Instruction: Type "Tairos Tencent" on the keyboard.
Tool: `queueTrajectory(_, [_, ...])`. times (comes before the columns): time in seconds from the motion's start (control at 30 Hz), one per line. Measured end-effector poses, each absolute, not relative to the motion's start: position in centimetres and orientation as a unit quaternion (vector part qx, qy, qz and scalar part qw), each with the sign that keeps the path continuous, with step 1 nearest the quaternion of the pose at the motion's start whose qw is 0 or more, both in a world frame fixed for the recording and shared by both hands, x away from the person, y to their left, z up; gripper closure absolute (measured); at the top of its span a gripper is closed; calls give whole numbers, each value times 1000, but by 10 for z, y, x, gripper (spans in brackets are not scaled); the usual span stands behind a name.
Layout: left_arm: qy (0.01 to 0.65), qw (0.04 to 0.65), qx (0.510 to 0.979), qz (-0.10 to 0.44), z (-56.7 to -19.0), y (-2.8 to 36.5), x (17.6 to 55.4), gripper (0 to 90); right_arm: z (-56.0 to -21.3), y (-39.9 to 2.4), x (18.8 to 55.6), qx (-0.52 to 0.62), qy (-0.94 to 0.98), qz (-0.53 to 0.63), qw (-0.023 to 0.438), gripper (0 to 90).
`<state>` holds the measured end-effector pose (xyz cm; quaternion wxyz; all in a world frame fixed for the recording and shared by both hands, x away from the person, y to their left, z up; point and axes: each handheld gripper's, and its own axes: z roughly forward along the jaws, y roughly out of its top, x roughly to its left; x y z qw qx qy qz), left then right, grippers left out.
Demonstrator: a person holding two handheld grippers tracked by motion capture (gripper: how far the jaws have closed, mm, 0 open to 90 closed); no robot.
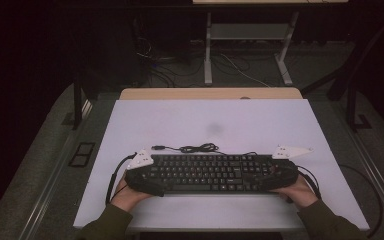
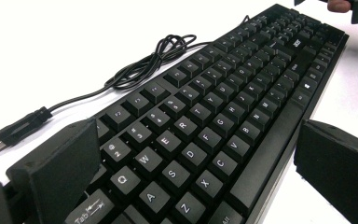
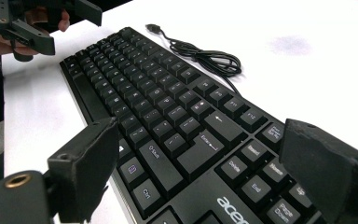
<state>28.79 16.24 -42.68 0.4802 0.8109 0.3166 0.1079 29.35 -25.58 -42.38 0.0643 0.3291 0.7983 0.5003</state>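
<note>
While jaws straddle it, both grippers flank keyboard.

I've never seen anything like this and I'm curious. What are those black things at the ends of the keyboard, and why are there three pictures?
A person holds a hand tool in each hand: the left gripper and the right gripper. Each has two black jaws. One camera looks down from above; the other two ride on the grippers and look along the jaws. On the white table lies a black keyboard with its cable coiled behind. Each gripper's open jaws straddle one end of the keyboard, perhaps ready to squeeze and lift it.
</note>
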Motion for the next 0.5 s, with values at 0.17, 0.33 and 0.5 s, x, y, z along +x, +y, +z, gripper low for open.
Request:
queueTrajectory(0.17, [315,481,811,107,-427,160,290,0,-423,-252,295,326,799,502,63,119])
queueTrajectory(0.33, [314,484,810,105,-426,158,292,0,-422,-249,297,326,798,504,58,119])
queueTrajectory(0.5, [313,486,810,104,-427,155,295,0,-422,-243,299,320,801,503,56,119])
